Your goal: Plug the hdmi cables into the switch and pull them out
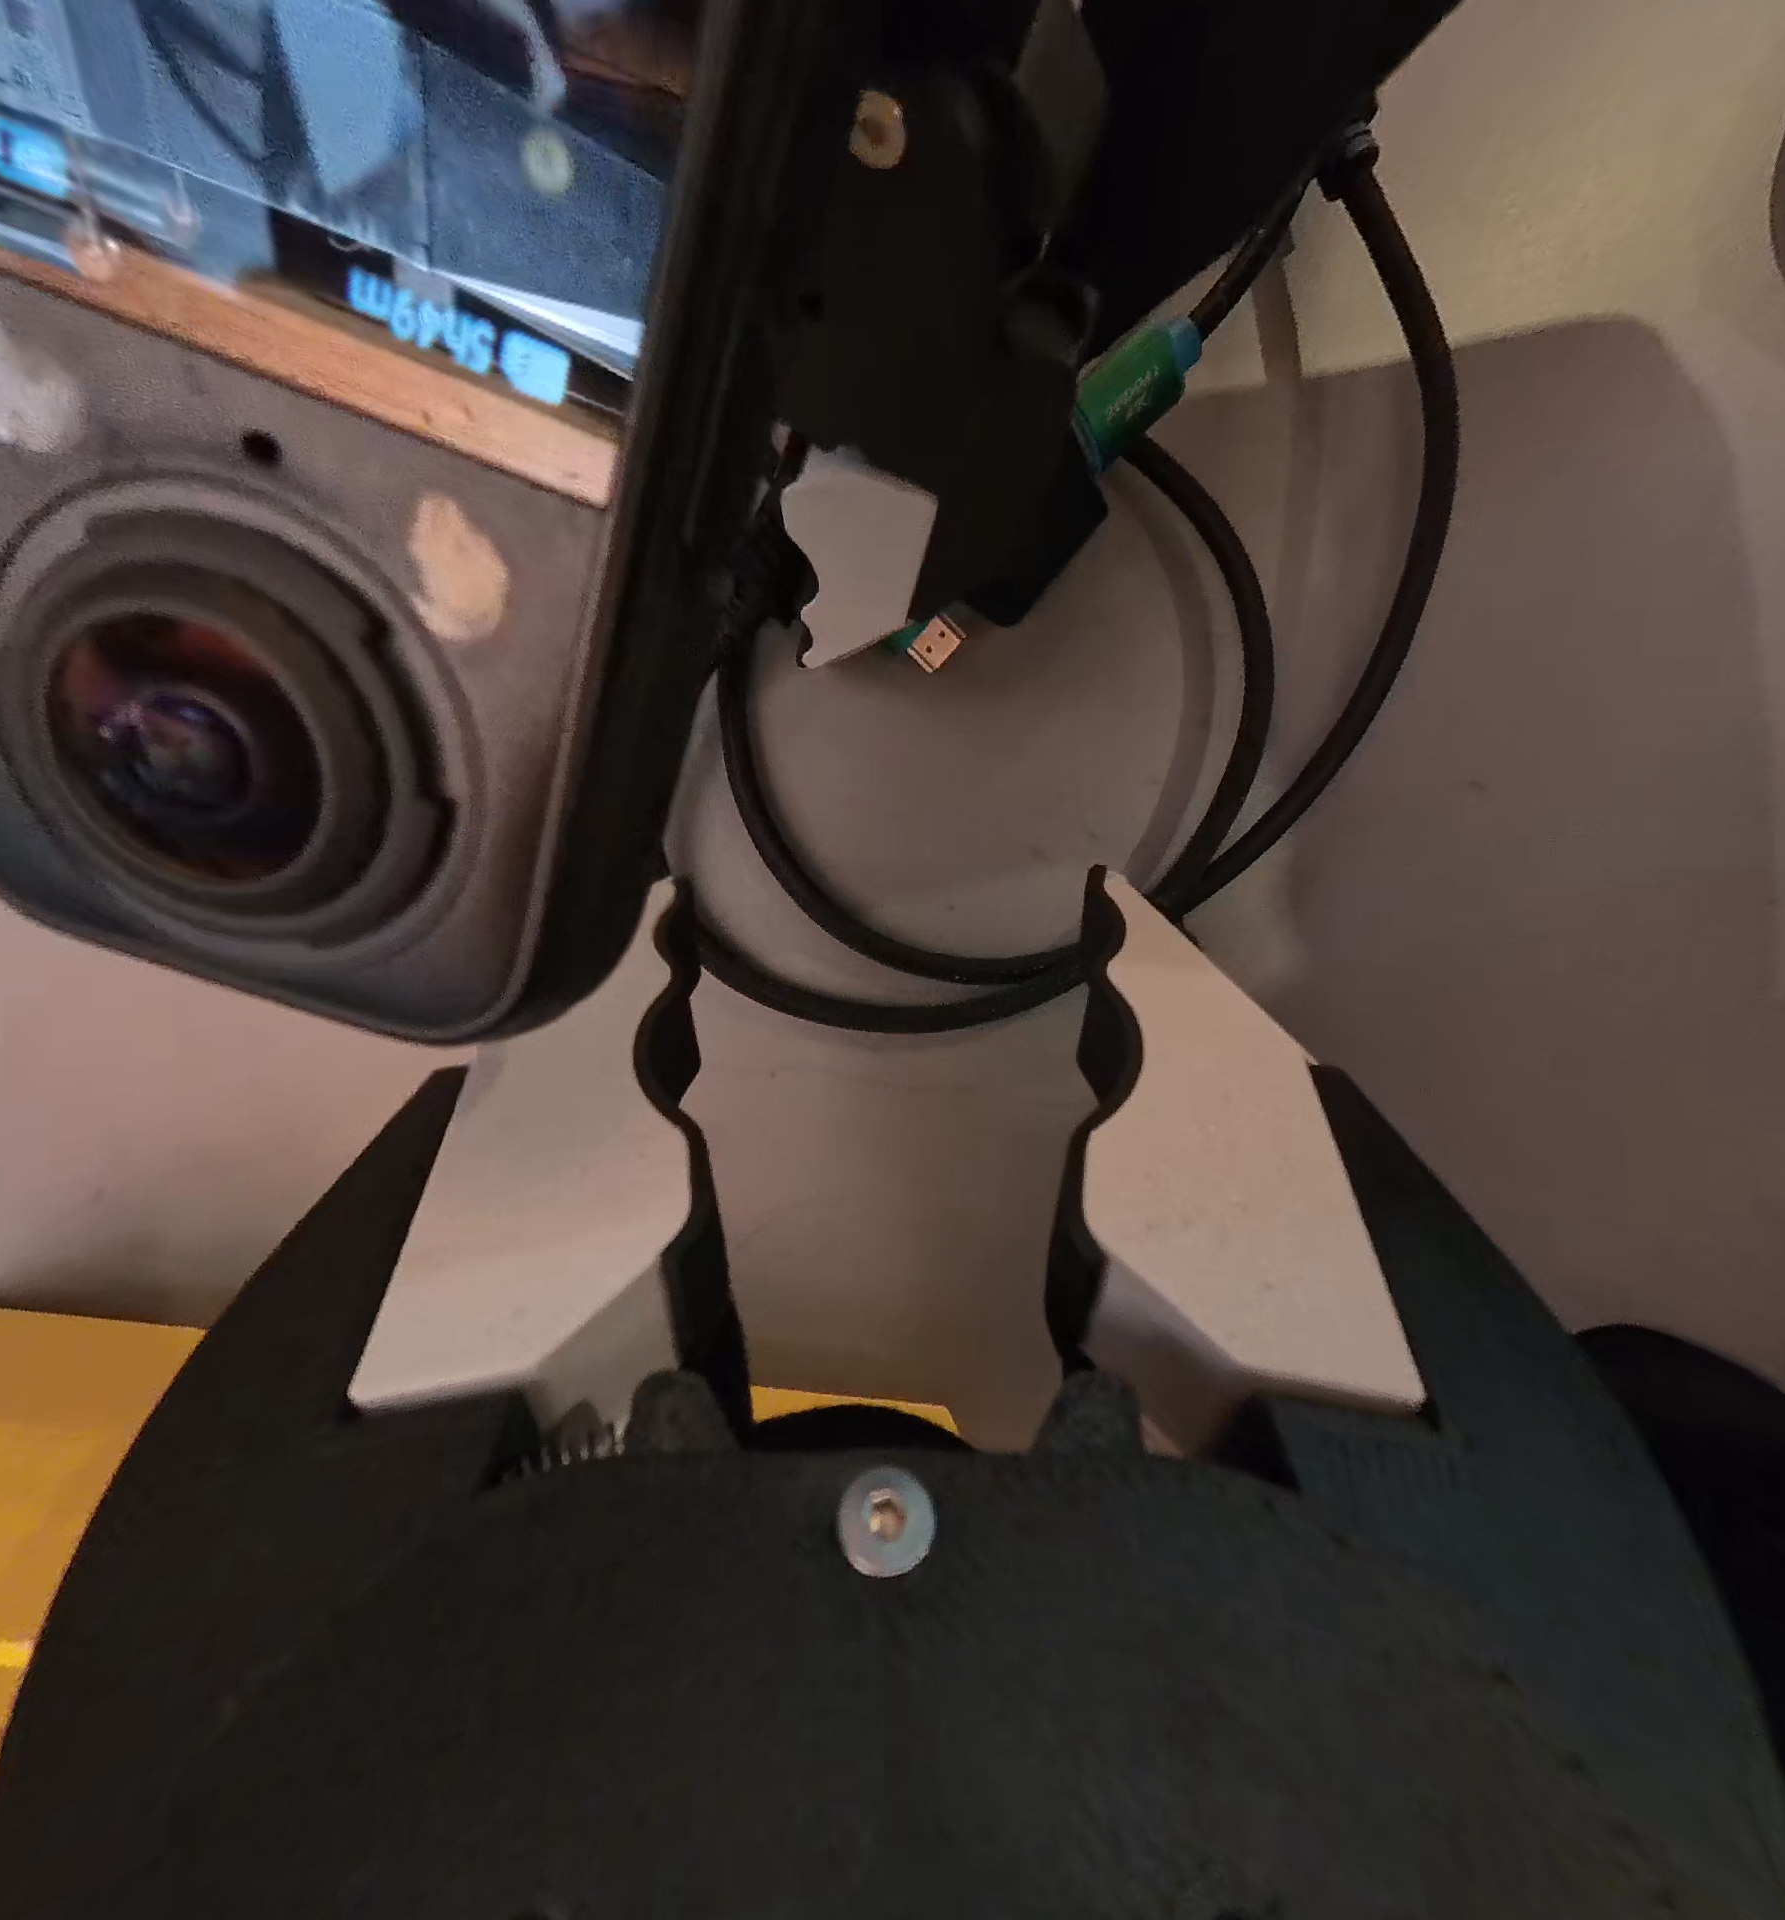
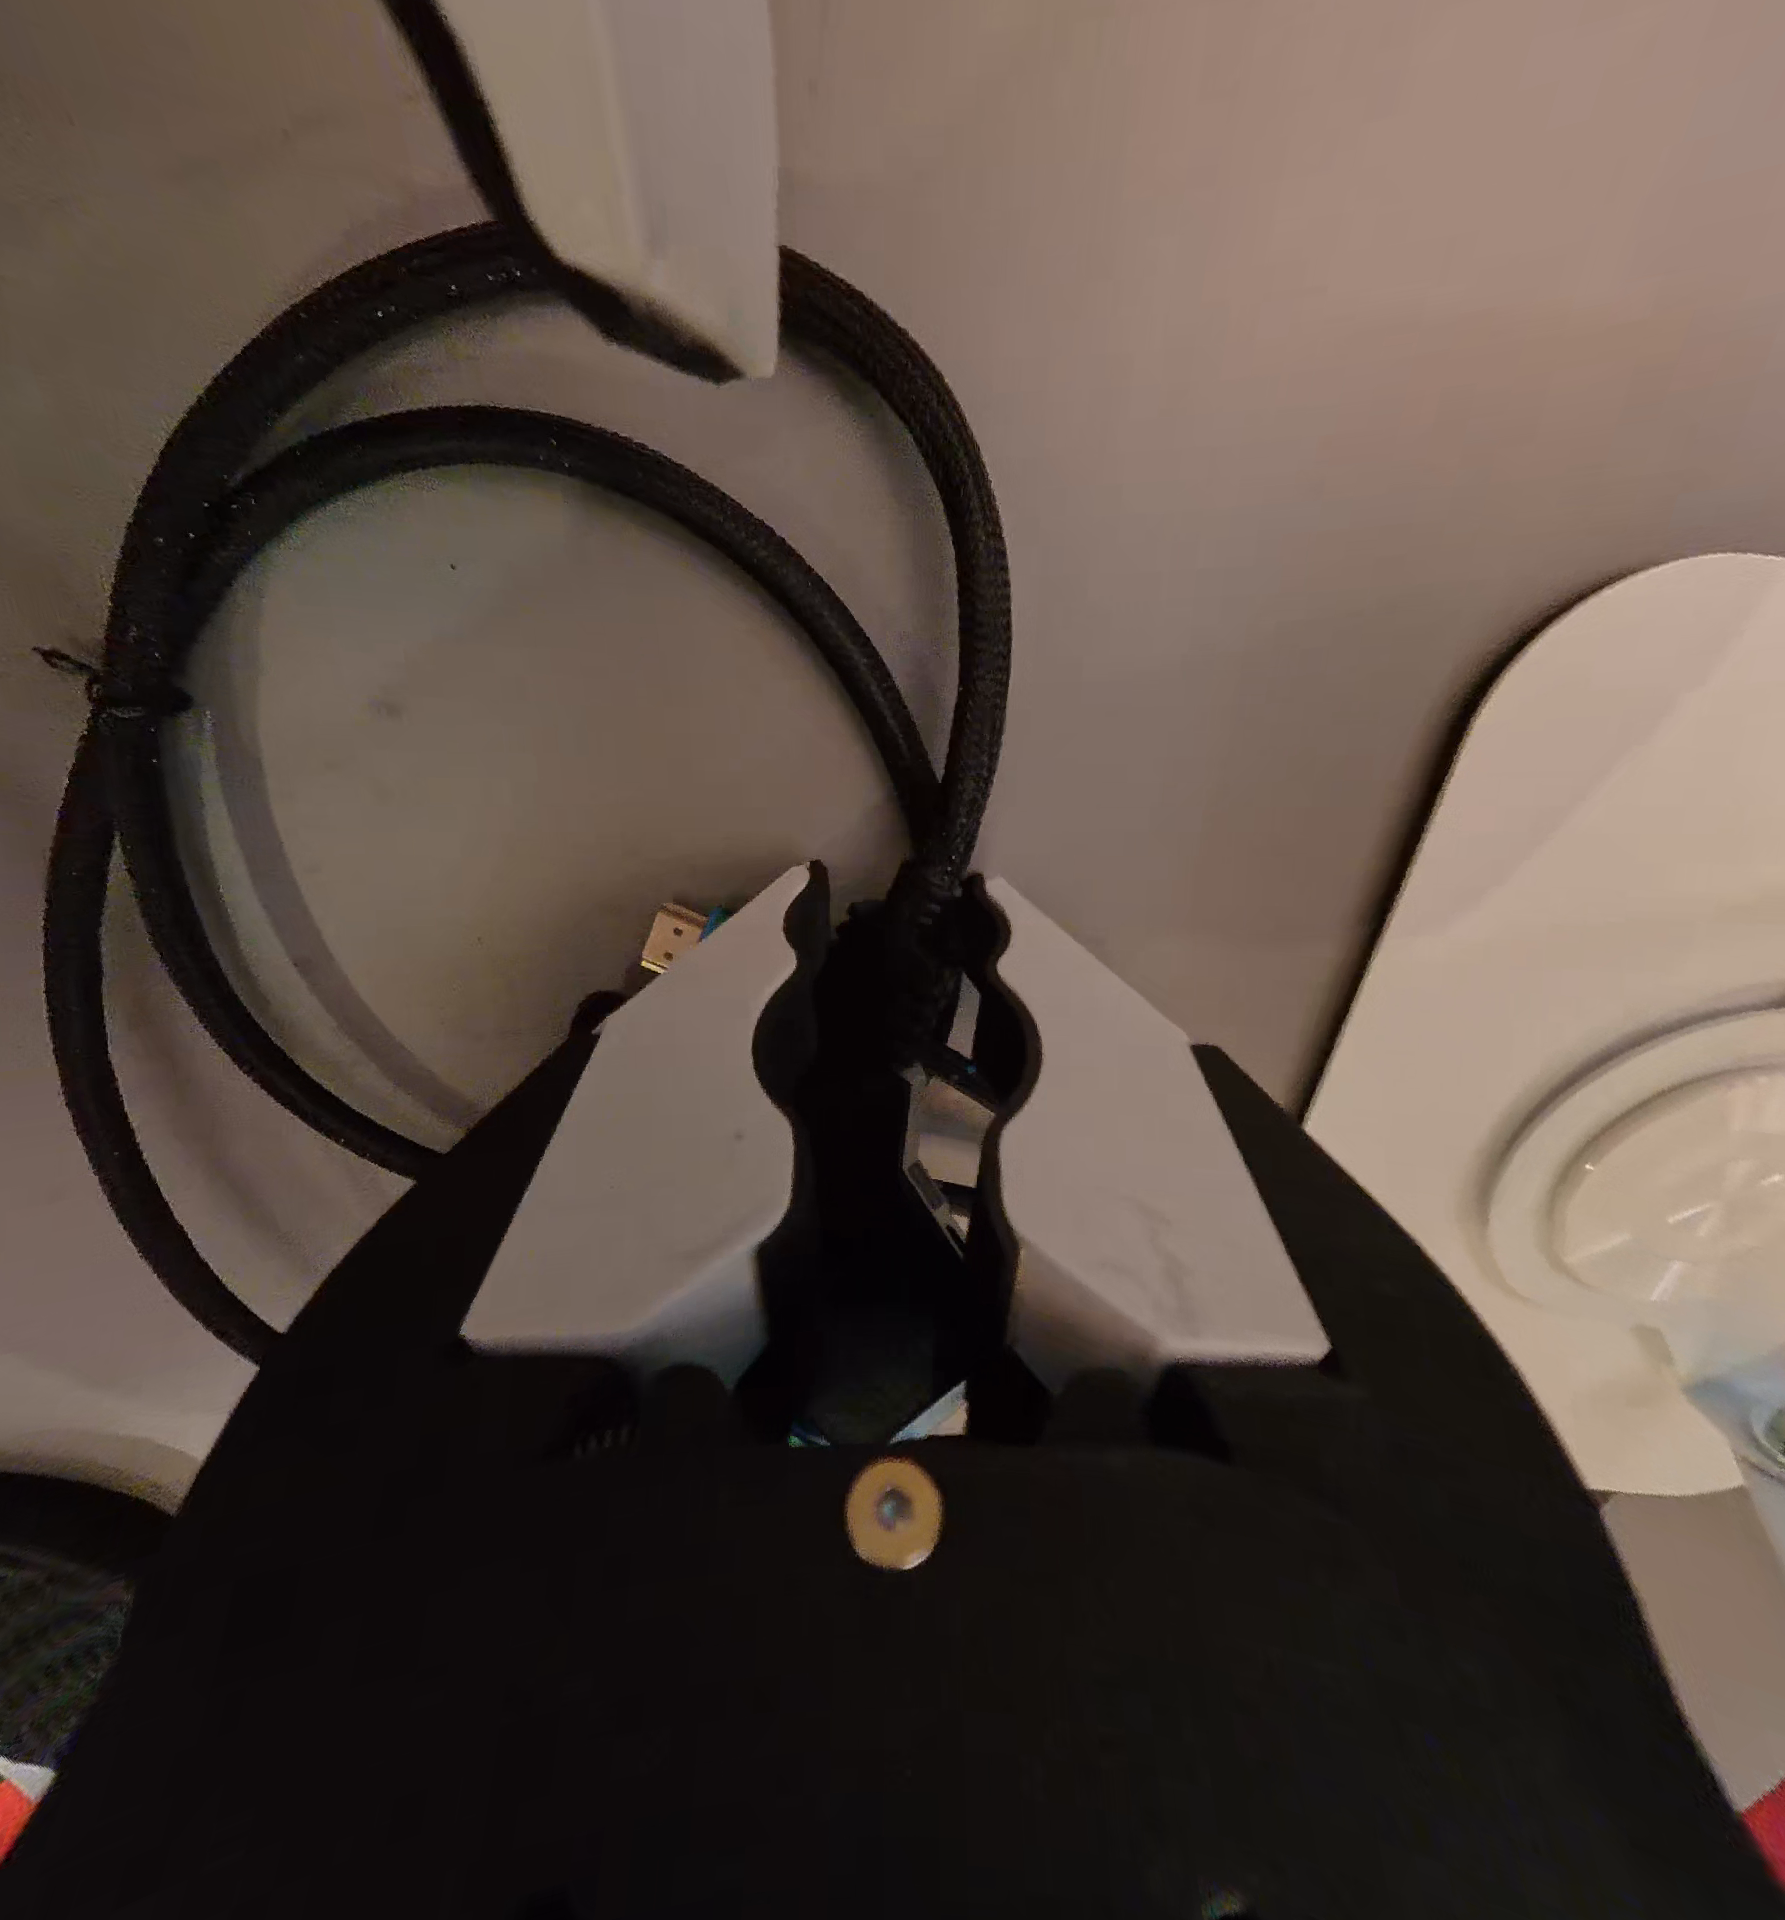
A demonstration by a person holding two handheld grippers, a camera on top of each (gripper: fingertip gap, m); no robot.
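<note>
1. The left claw (image 1: 893, 997) stands released with nothing between its fingers; a loop of black braided hdmi cable (image 1: 971, 977) lies on the white table (image 1: 1594, 727) just past its tips.
2. The right claw (image 2: 898, 904) is clenched on something with silvery faces deep between its fingers, possibly the switch, though I cannot tell; the braided cable runs out from its tips.
3. In the left wrist view, a green-bodied plug (image 1: 935, 649) with a bare metal end pokes out under the right claw, joined to nothing visible.
4. A second green connector (image 1: 1137, 390) sits behind the right claw; its far end is hidden.
5. Judged from this, at least one plug is out; whether plugging is still ahead or the pull-out is done cannot be told.
</note>
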